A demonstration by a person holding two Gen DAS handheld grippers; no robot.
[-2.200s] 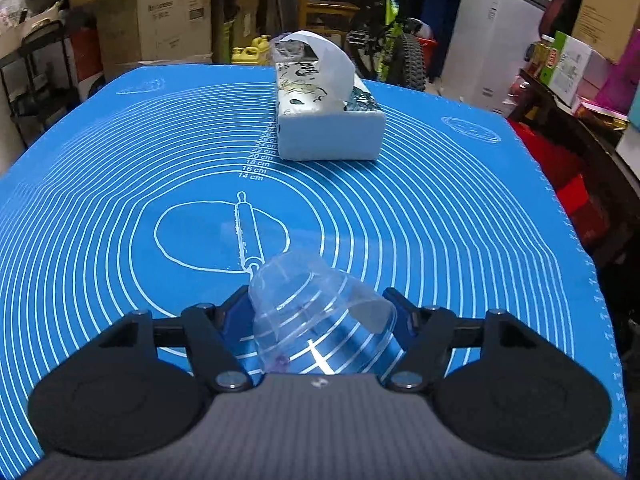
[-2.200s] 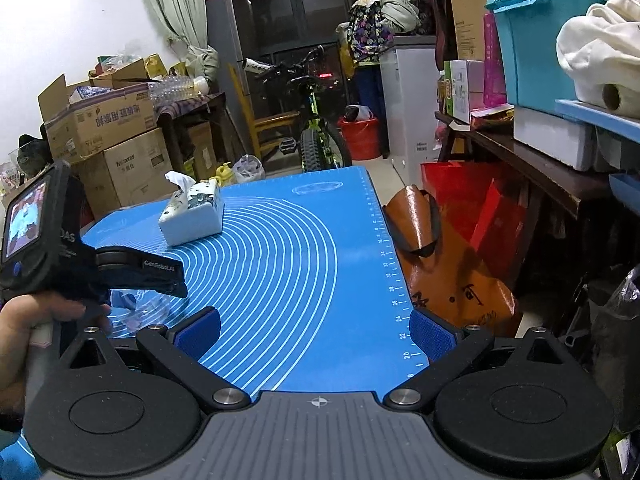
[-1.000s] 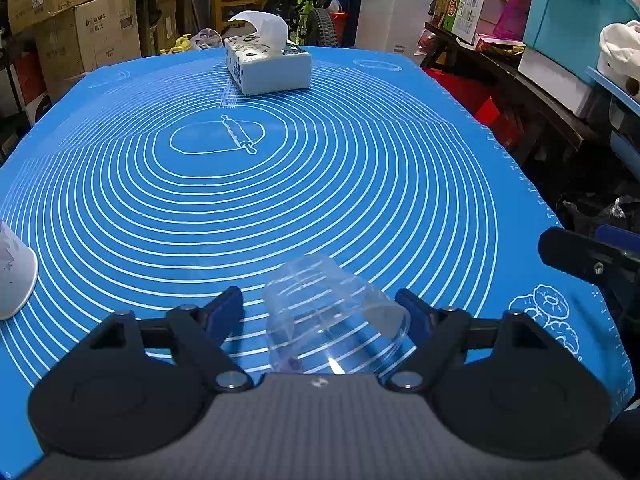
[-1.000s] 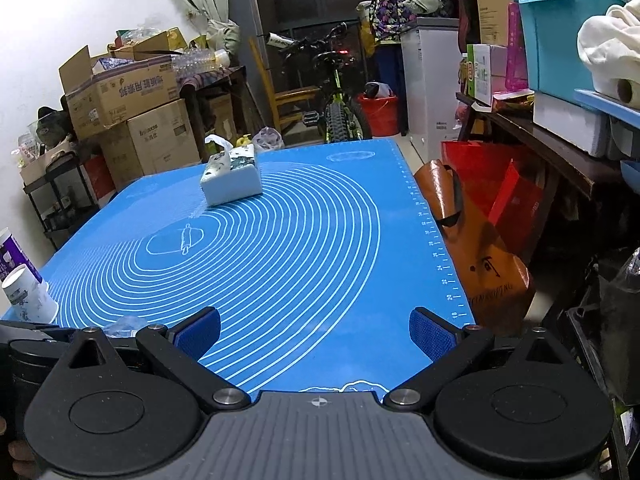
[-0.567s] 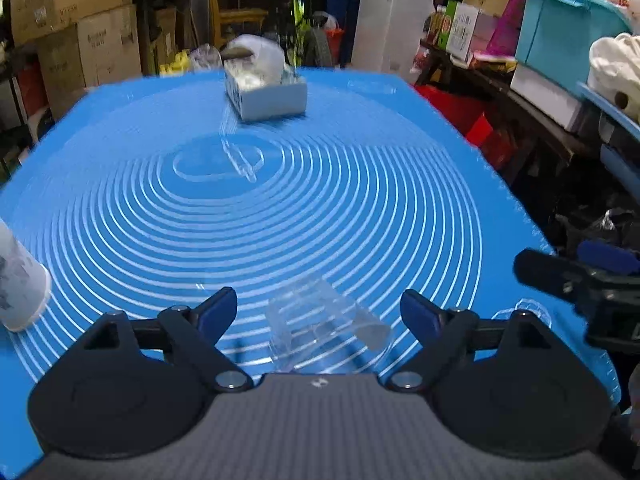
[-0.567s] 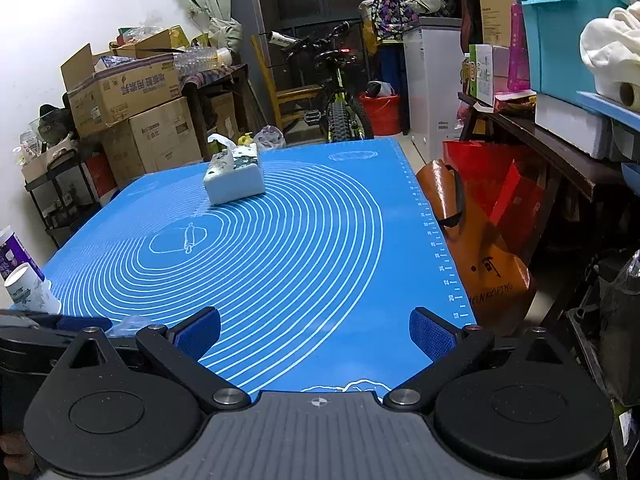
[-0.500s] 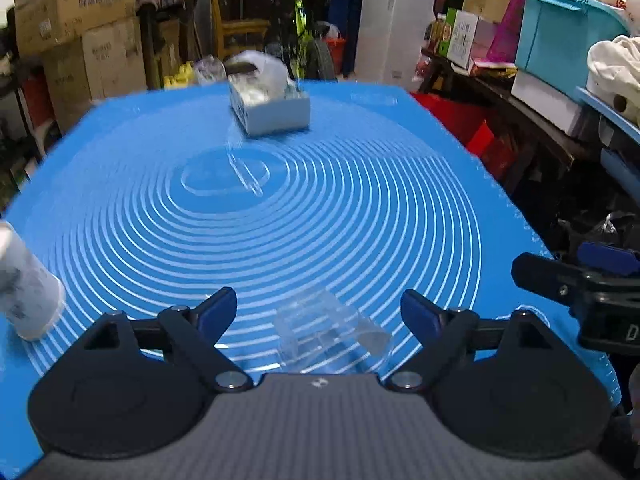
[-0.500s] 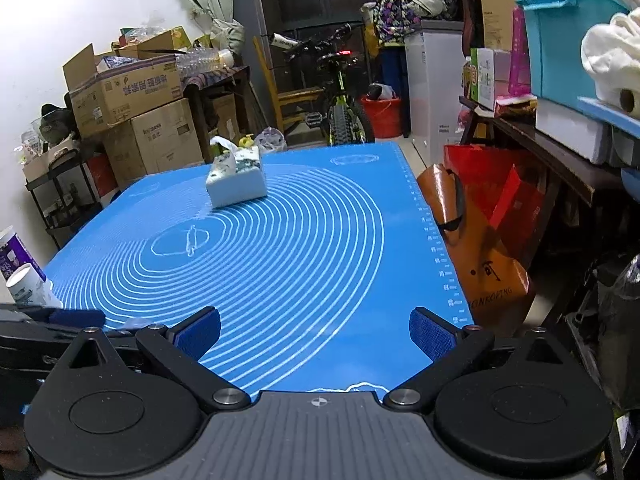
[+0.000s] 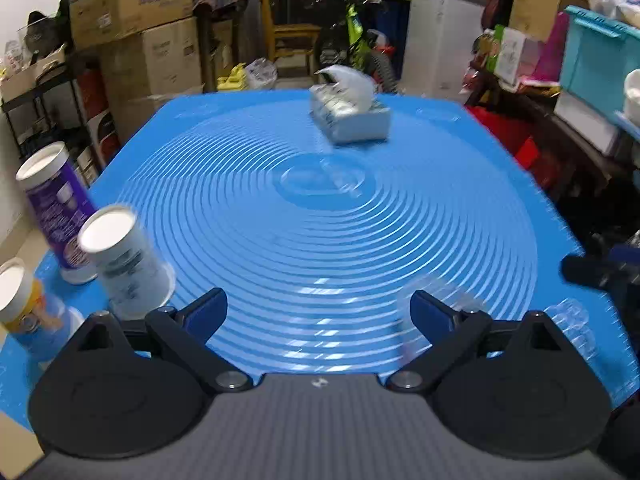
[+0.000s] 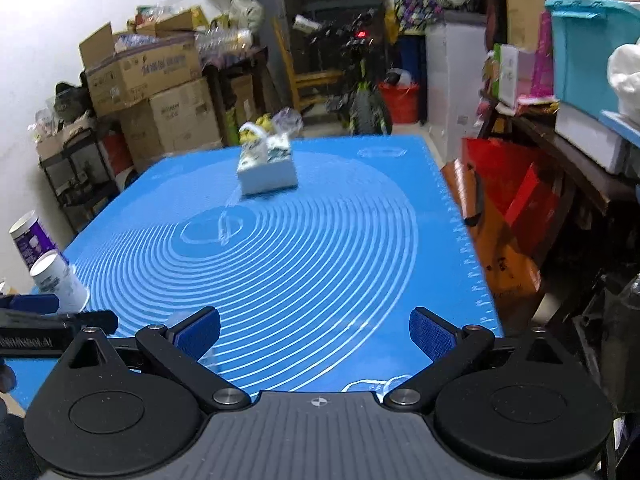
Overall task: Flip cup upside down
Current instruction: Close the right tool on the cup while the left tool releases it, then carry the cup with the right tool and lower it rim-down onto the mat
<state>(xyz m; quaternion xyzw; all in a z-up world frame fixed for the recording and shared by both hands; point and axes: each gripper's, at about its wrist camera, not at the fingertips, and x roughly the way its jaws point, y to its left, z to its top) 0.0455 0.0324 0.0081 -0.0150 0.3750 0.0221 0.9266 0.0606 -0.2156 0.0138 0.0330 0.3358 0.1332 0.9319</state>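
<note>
**Left tongs let go and pull away: the cup is on its own**

The whole left wrist view has swung. The blue mat (image 9: 320, 240) is smeared with motion, the tissue box (image 9: 352, 120) sits further off than a second ago, and a cluster of paper cups (image 9: 124, 264) that barely showed at the left edge is now plainly in frame. That says the left hand is backing off and turning left.

Now the left gripper (image 9: 318, 312): jaws spread wide, nothing between them, nothing touching either pad. Two seconds back those same jaws were pinching the cup; they opened about a second ago and are now drawing clear.

The right gripper (image 10: 314, 328) is just as wide apart and empty, hovering over the near edge of the mat as it has throughout. It has played no part.

And the clear cup (image 9: 436, 300)? No longer centred between the left fingers; it's a faint, blurred shape on the mat just beside the left gripper's right-hand finger. The right wrist view catches only a transparent sliver (image 10: 206, 360) behind its own left finger. The blur hides which end is up, so I can't confirm it stands mouth-down. Judging by the release and retreat, though, the flip looks finished, with only a check left.
</note>
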